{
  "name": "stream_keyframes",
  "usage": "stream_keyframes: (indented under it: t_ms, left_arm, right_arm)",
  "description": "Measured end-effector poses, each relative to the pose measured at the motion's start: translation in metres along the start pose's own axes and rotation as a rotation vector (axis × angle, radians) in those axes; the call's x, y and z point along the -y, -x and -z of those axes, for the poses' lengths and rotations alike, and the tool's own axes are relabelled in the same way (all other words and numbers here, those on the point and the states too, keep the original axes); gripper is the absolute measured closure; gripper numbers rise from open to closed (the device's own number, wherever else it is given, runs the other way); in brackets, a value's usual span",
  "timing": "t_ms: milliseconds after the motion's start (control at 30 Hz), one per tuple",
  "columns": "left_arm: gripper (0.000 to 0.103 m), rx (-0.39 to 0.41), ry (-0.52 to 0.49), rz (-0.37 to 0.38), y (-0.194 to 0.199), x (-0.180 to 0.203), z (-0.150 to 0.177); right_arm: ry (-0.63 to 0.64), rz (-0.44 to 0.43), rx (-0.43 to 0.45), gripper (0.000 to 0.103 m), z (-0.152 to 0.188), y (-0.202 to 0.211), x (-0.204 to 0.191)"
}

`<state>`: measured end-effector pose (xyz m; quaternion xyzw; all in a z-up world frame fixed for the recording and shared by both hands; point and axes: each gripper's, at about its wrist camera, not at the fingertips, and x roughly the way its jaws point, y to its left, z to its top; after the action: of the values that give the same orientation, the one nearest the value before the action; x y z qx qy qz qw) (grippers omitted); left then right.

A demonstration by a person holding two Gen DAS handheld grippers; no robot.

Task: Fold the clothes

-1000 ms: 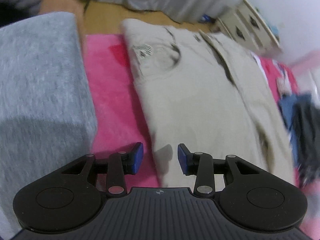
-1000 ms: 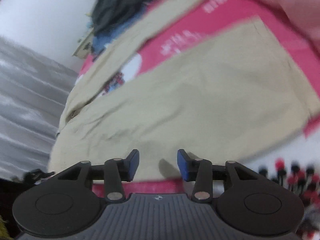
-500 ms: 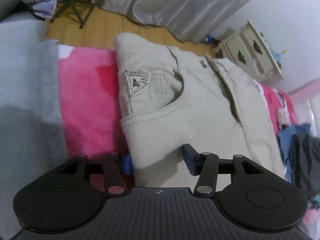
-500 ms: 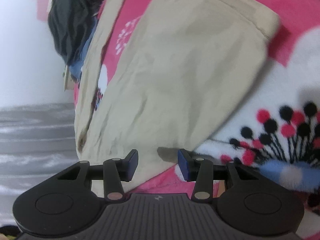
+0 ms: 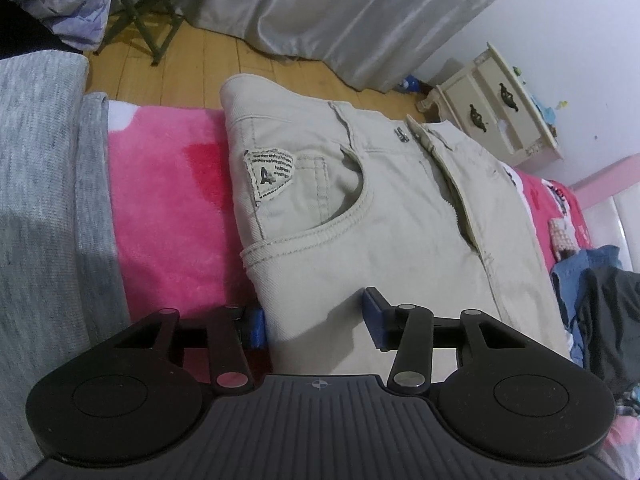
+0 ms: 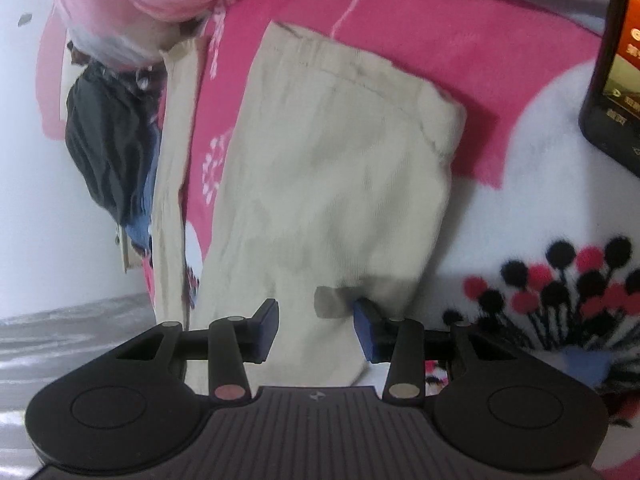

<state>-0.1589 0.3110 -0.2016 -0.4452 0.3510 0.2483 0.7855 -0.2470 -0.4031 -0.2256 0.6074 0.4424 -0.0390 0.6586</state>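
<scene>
Both grippers have dropped closer to the beige trousers (image 5: 360, 216) since a second ago, and the right one has rolled so the trouser leg (image 6: 320, 184) now runs away from it rather than slanting across. Those trousers lie flat on a pink blanket (image 5: 160, 208), waist toward the wooden floor (image 5: 200, 64) and curtain (image 5: 340, 12). At the hip edge, the left gripper (image 5: 316, 322) straddles the fabric: one blue pad sits at the outer seam, the other on top of the cloth, jaws partly apart after just closing a little, not visibly pinching. Down at the leg, the right gripper (image 6: 316, 328) hangs with its jaws apart over the cloth, touching nothing I can make out. Dark clothes (image 6: 108, 148) are heaped beyond, and a phone (image 6: 616, 64) lies beside the cuff end.
</scene>
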Motion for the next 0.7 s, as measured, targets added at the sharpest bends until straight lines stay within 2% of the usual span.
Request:
stream_keyframes:
  t_ms: [100,233,433,533,600,667,700]
  left_arm:
    - [0.058,-0.003,-0.002,-0.003,-0.001,-0.001,0.0]
    - [0.057,0.006,-0.03,-0.019,-0.001,0.003,0.002]
    - [0.055,0.019,-0.052,-0.028,0.0,0.004,0.004]
    - [0.053,0.021,-0.065,-0.024,-0.001,0.005,0.005]
    - [0.053,0.02,-0.074,-0.022,-0.001,0.005,0.005]
    - [0.056,0.029,-0.067,-0.019,0.0,0.004,0.006]
    - [0.062,0.036,-0.064,-0.017,0.002,0.004,0.006]
  right_arm:
    - [-0.036,0.003,-0.03,0.059,0.002,0.009,0.011]
    - [-0.072,0.047,-0.022,0.058,0.004,0.021,0.021]
    - [-0.079,0.028,0.039,0.056,0.0,0.018,0.027]
    - [-0.037,-0.014,0.054,0.056,-0.003,0.01,0.021]
    - [-0.005,-0.04,0.053,0.059,-0.002,0.007,0.017]
    - [0.024,-0.029,0.046,0.074,0.001,0.002,0.016]
    - [0.043,-0.033,0.057,0.08,0.001,0.005,0.014]
